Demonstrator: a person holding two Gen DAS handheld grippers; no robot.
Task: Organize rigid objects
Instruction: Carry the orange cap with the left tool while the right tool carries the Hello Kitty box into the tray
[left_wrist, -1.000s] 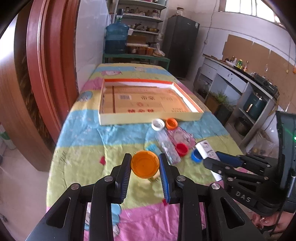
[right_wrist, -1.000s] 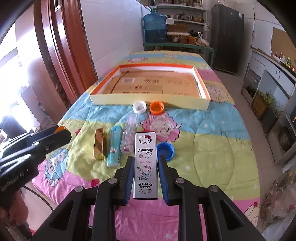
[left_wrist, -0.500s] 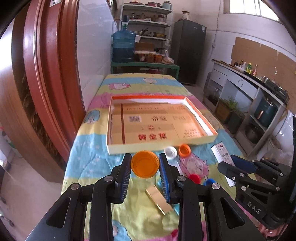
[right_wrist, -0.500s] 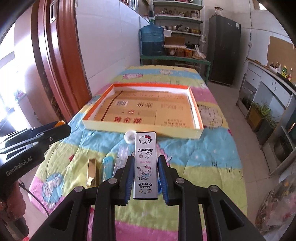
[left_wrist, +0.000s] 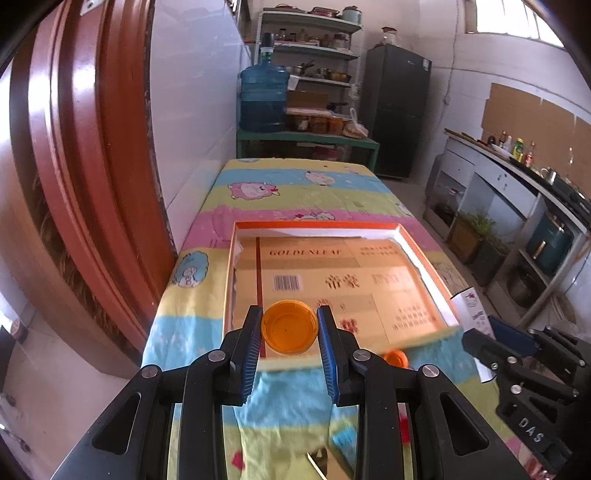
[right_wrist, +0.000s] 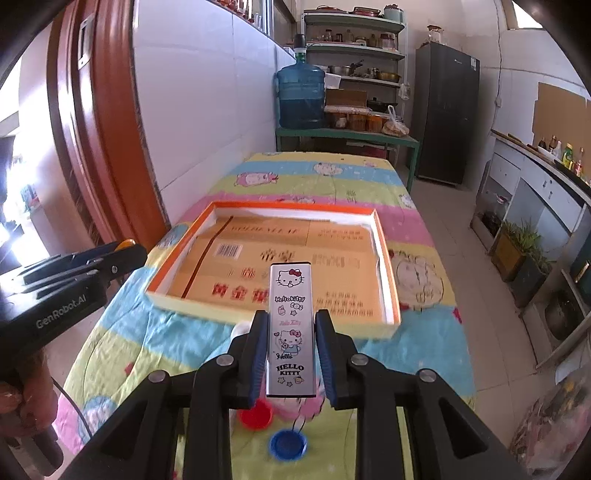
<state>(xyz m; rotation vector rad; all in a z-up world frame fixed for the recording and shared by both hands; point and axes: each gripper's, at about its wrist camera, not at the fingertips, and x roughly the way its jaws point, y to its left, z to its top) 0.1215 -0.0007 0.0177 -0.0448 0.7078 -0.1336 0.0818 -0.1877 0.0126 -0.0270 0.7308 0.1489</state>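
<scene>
My left gripper (left_wrist: 290, 328) is shut on an orange cap (left_wrist: 289, 327), held open side up over the near edge of the shallow cardboard box (left_wrist: 236, 273). My right gripper (right_wrist: 291, 334) is shut on a white Hello Kitty case (right_wrist: 290, 325), which sticks out forward above the near rim of the same box (right_wrist: 386, 258). The box, orange-rimmed with a printed cardboard floor, lies on the patterned cloth. A red cap (right_wrist: 255, 414) and a blue cap (right_wrist: 287, 445) lie on the cloth under the right gripper. A small orange cap (left_wrist: 395, 359) lies just before the box.
The table (right_wrist: 325, 173) wears a striped cartoon cloth. A red-brown door frame (left_wrist: 74, 166) and tiled wall run along the left. Behind stand a blue water jug (right_wrist: 301, 96), shelves and a dark fridge (right_wrist: 447, 110). A kitchen counter (left_wrist: 517, 173) lines the right. A person's hand (right_wrist: 22, 406) holds the left gripper.
Both grippers have risen and moved forward towards the box, each keeping its object. The loose items on the cloth have slid down and partly out of view.
</scene>
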